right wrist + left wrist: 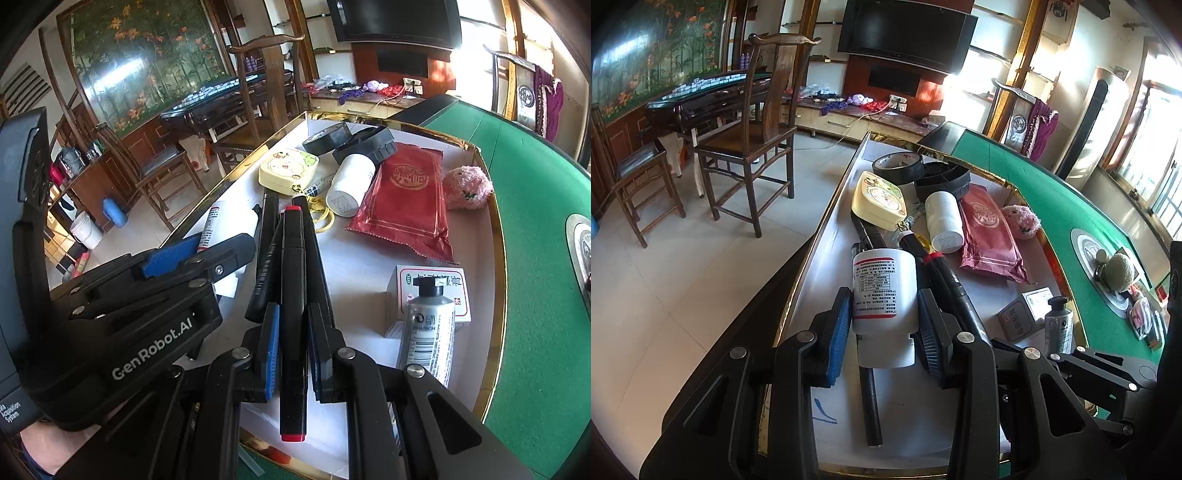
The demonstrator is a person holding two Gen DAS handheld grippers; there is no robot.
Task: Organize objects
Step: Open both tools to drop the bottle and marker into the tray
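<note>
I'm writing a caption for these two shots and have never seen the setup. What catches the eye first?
Each claw grips something over a white tray crowded with odds and ends: the left claw a white medicine bottle, the right claw a black marker with red ends. Behind them a red foil packet lies near the tray's far end.

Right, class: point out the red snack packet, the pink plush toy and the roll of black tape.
red snack packet (pixel 406 199): right wrist view, on its printed front.
pink plush toy (pixel 467 186): right wrist view, on its fluffy body.
roll of black tape (pixel 898 167): left wrist view, on its outer band.
</note>
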